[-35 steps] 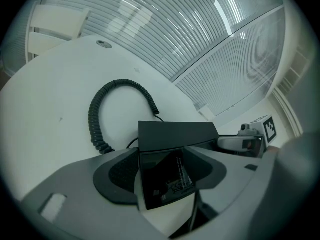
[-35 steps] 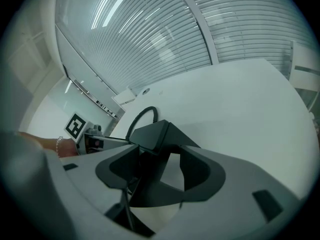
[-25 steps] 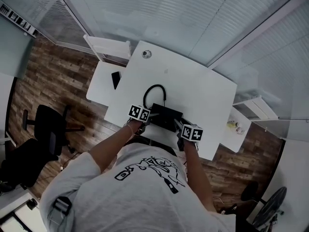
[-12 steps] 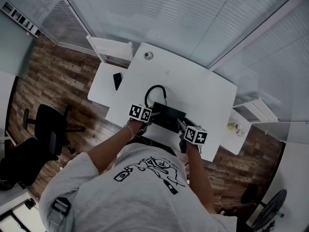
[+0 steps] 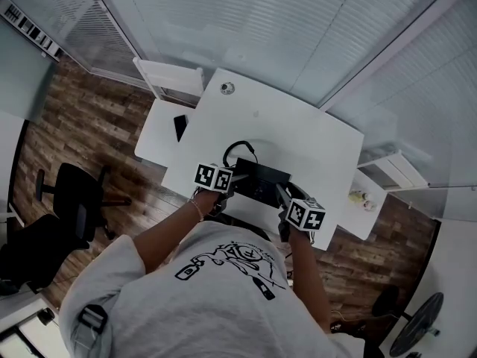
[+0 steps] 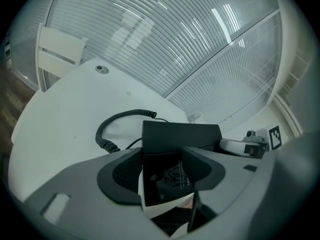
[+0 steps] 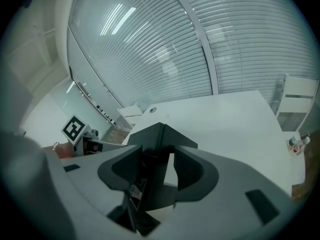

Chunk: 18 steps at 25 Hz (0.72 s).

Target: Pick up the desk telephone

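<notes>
The black desk telephone (image 5: 259,179) hangs above the white desk (image 5: 298,133), held from both ends. My left gripper (image 5: 232,179) is shut on its left end, and in the left gripper view the phone's body (image 6: 180,134) fills the gap between my jaws (image 6: 162,171). My right gripper (image 5: 282,196) is shut on the right end, where a corner of the telephone (image 7: 155,134) sits between its jaws (image 7: 157,176). Both pairs of jaws have just been closing on the telephone. The coiled cord (image 5: 237,149) (image 6: 112,129) loops on the desk behind it.
A low white side table (image 5: 153,136) at the left carries a dark slab (image 5: 179,124). A small round fitting (image 5: 227,88) sits near the desk's far corner. A black office chair (image 5: 74,200) stands at the left. Glass walls with blinds enclose the back.
Both grippers have risen with the telephone between them, lifting it off the desk. The marker cubes look larger and sit further apart.
</notes>
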Tool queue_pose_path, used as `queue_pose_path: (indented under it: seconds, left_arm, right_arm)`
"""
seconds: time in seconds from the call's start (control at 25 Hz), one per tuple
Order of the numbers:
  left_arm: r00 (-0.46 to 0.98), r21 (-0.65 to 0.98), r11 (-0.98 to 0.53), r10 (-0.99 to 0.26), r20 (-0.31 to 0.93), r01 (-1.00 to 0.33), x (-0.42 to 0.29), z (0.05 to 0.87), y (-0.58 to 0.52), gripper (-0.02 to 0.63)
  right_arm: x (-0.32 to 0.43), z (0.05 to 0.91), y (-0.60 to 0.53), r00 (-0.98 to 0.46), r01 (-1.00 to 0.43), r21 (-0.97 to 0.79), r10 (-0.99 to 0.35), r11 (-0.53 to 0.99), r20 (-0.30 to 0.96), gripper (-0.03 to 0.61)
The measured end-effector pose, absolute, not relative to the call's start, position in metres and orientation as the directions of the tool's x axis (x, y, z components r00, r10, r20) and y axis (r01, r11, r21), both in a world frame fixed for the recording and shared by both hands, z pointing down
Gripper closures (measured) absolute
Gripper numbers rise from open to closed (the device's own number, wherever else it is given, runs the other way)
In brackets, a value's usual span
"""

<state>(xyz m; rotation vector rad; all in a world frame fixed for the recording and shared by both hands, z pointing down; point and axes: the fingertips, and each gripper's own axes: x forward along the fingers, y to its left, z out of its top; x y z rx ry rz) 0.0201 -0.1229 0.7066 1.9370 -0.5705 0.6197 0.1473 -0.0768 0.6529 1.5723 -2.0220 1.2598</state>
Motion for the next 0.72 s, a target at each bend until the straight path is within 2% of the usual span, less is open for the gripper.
queue_pose_path:
  seconds: [0.72]
  left_arm:
    - [0.798, 0.695, -0.410, -0.164, 0.580, -0.590, 0.029, 0.608, -0.122, 0.370]
  right_arm:
    - [0.155, 0.547, -0.078, -0.334, -0.909, -0.411, -0.716, 0.073, 0.613, 0.389]
